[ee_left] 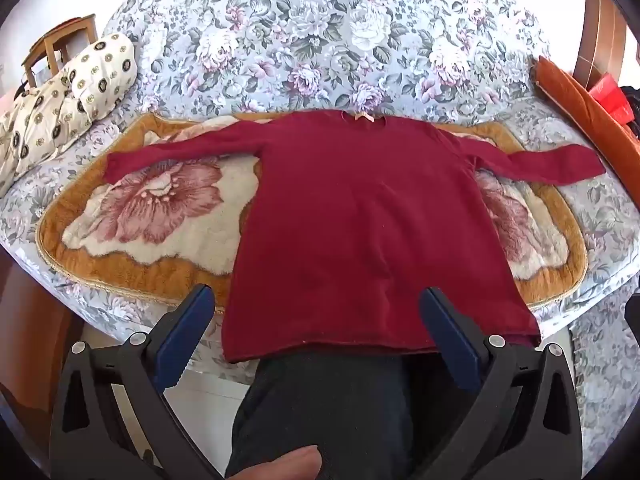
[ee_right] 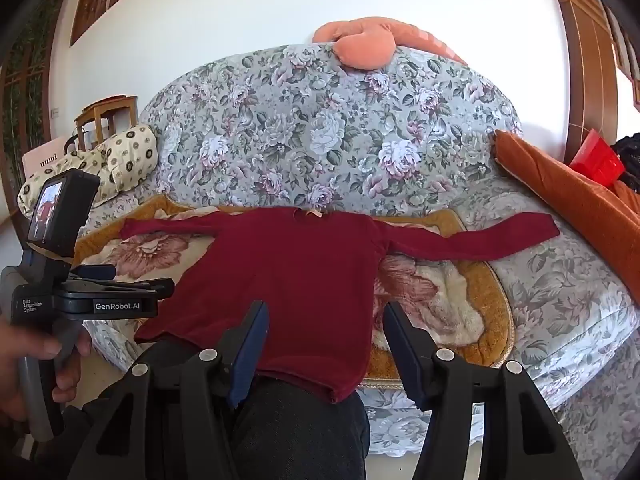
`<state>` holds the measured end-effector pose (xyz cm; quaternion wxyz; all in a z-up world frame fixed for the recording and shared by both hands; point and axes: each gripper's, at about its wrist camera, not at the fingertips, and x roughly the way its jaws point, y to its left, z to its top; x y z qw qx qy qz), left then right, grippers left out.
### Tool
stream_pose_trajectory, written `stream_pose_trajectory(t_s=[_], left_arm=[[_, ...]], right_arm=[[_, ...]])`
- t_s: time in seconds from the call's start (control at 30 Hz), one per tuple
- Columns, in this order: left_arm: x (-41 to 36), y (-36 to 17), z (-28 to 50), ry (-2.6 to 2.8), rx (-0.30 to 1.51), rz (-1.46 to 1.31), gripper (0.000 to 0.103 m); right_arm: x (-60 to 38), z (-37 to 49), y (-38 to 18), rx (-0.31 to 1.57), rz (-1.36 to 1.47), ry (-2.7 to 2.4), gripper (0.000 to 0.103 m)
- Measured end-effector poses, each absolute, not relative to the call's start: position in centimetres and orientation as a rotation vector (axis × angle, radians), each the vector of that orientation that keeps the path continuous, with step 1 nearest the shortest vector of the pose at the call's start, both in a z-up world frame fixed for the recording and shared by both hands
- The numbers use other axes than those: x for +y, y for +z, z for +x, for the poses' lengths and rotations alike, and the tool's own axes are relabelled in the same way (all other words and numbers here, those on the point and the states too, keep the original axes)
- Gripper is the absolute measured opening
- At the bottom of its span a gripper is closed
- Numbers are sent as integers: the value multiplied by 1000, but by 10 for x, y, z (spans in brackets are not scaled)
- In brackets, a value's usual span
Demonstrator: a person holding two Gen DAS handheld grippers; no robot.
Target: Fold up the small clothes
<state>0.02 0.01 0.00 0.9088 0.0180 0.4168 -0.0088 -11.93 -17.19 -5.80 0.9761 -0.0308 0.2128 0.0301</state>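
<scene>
Both grippers' fingers (ee_left: 452,340) spread wide, empty; red sweater (ee_left: 372,220) flat beyond, untouched.

A home living room: a floral-covered sofa (ee_right: 320,120) with scattered cushions (ee_right: 128,160), a plush seat mat (ee_left: 132,264) and wooden door frames (ee_right: 580,60).

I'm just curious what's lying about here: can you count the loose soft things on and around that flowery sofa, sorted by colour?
Dark red long-sleeved knit sweater: 1
Orange: 2, a salmon plush cushion on the backrest and a rust-orange velvet cloth
Cream pillow with dark round medallions: 1
Tan-bordered fleecy seat mat with pink flower: 1
Total: 5
</scene>
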Motion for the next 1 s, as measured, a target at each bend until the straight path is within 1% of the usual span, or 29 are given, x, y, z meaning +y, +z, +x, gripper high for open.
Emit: stream_pose_trajectory(t_s=[0.13,0.2,0.33,1.0], left_arm=[[-1,3,-2,-5,840,31,103],[1,-6,-1,-12,858,12,103],[7,-7,-1,-22,877,-4,103],[3,-13,-2,-14,886,5,103]], right_arm=[[-169,-124,-57,417,-61,69,57],[-170,-122,-58,438,-51,68,57],[-182,-121,-60,437,-51,68,57],[-181,-117,-60,451,-43,51,57]])
